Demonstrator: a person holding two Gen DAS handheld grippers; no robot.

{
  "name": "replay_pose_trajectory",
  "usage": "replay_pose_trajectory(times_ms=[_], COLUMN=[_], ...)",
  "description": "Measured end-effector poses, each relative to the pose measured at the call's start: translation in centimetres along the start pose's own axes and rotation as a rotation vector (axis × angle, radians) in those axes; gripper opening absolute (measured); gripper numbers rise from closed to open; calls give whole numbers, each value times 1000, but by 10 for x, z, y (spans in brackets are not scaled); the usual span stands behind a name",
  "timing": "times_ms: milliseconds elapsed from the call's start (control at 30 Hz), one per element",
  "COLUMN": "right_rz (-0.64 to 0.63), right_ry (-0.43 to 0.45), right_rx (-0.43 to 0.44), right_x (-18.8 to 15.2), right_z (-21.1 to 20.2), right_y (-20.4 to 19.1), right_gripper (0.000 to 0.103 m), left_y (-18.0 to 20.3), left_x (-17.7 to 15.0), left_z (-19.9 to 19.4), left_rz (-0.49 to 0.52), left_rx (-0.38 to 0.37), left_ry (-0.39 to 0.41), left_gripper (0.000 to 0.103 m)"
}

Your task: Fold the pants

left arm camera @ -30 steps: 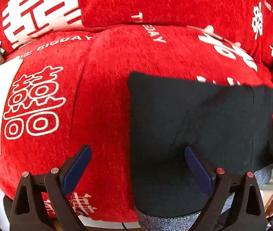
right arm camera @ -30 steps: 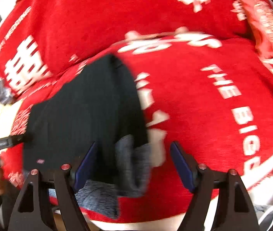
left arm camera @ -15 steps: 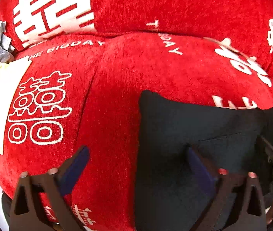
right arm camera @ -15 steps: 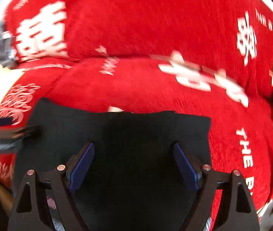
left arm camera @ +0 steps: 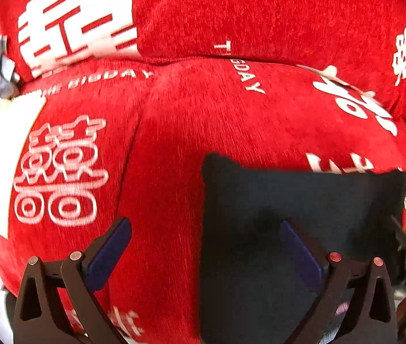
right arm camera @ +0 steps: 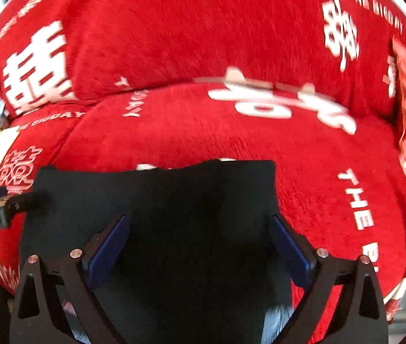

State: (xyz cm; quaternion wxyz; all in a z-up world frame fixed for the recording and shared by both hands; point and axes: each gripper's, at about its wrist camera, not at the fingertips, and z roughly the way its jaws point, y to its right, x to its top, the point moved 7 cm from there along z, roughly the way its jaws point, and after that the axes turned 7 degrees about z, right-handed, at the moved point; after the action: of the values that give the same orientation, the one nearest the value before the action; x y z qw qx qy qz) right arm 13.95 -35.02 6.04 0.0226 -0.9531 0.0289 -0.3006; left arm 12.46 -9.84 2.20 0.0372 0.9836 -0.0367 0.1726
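A red sofa cover (left arm camera: 231, 132) printed with white characters filled both views. On its near seat cushion lay the black pants (right arm camera: 174, 215), folded into a flat rectangle with crisp far corners. The right gripper (right arm camera: 198, 246) pointed steeply down over the pants, its jaws just having spread wide, gripping nothing. The left gripper (left arm camera: 206, 252) straddled the pants' left edge, jaws wide, empty.

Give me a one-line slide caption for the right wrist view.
Right gripper open above folded black pants lying on a red sofa cover printed with white characters.
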Motion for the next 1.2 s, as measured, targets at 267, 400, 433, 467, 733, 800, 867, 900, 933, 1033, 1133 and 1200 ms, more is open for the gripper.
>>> replay_pose_trajectory(times_ms=[267, 400, 433, 467, 733, 800, 867, 900, 933, 1033, 1133, 1200], right_rz=[-137, -134, -145, -151, -77, -116, -180, -205, -230, -227, -180, -187], right_ry=[-38, -3, -2, -5, -15, 11, 17, 10, -3, -52, -42, -40], right_rx=[-26, -40, -63, -72, -102, -71, -31, -24, -31, -14, 40, 11], right_x=[-60, -74, -77, -80, -84, -90, -97, -99, -102, -112, -113, -112], right_z=[-9, -18, -19, -21, -39, -43, -41, -37, -31, -13, -16, -18], right_y=[-33, -22, -17, -13, 3, -14, -39, -48, -57, -60, -51, -42], right_gripper=[99, 102, 102, 102, 102, 102, 102, 102, 102, 102, 102, 102], left_y=[0, -10, -14, -16, -21, -7, 8, 13, 15, 13, 4, -1], left_x=[-54, -65, -69, -72, -88, -84, -80, -80, -80, -83, -84, -85], left_z=[-5, -9, -9, -9, -26, -34, -32, -28, -21, -7, -7, -10], left_rz=[101, 104, 106, 105, 76, 109, 154, 168, 178, 152, 141, 133], left_rx=[20, -13, -7, -2, -58, -88, -88, -77, -59, -81, -94, -103], left_ry=[55, 61, 62, 60, 74, 97, 103, 97, 81, 48, 40, 34], left_gripper=[103, 103, 103, 103, 103, 103, 103, 103, 103, 103, 103, 103])
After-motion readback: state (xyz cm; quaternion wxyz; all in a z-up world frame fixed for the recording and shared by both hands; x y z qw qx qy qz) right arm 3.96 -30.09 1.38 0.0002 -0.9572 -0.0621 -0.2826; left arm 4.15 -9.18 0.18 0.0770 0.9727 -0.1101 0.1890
